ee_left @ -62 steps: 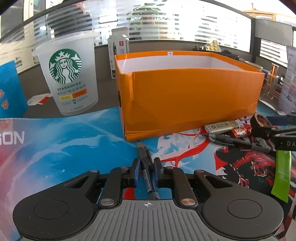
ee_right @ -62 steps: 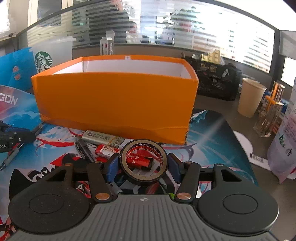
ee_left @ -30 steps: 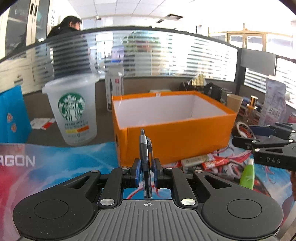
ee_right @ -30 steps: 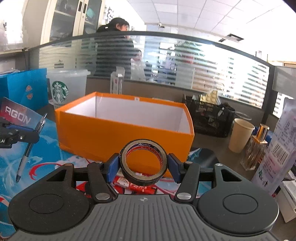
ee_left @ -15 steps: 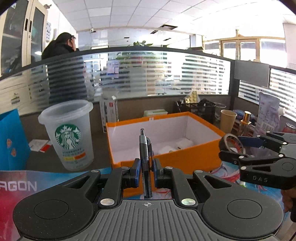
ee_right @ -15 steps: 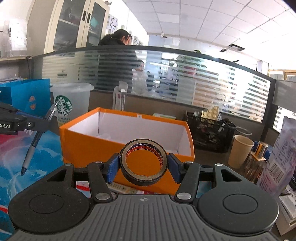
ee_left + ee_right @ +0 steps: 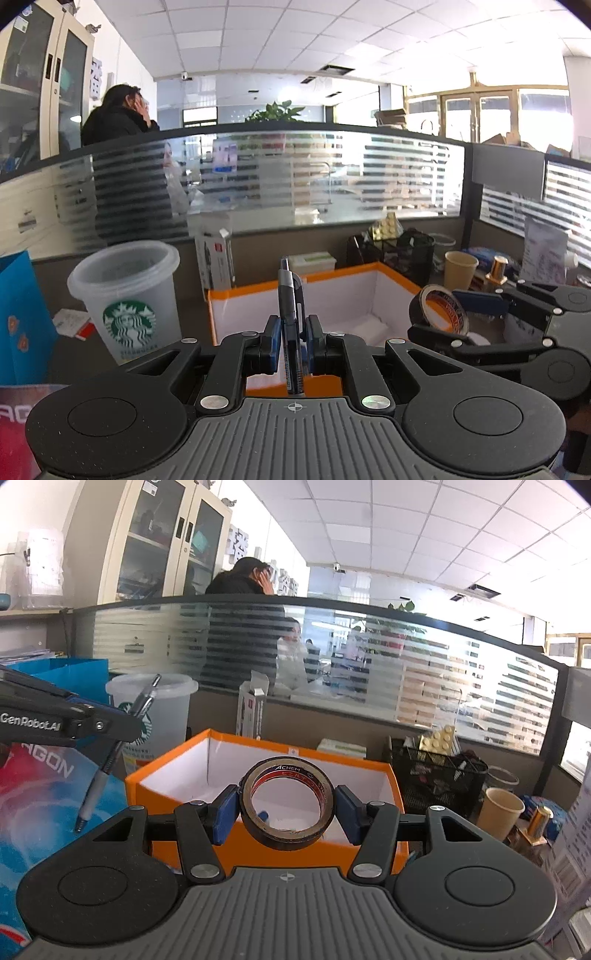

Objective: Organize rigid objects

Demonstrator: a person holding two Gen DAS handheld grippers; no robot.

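Note:
My left gripper (image 7: 291,341) is shut on a dark pen (image 7: 290,299) that stands upright between its blue pads, held in the air in front of the orange box (image 7: 395,275). My right gripper (image 7: 286,808) is shut on a black tape roll (image 7: 286,834), pinched by its outer rim, above the near wall of the orange box (image 7: 369,766). In the left wrist view the right gripper (image 7: 439,314) with the tape roll (image 7: 439,308) hangs over the box's right side. In the right wrist view the left gripper (image 7: 114,722) with the pen (image 7: 99,775) is left of the box. Small white items lie inside the box.
A translucent Starbucks cup (image 7: 129,299) stands left of the box, a blue bag (image 7: 22,317) further left. Behind the box are a white carton (image 7: 218,258), a black mesh organiser (image 7: 406,251) and a paper cup (image 7: 460,269). A glass partition closes the desk's back.
Both grippers have risen with their loads: the box now sits lower in both views and its white inside shows. The pen and the tape roll stay gripped.

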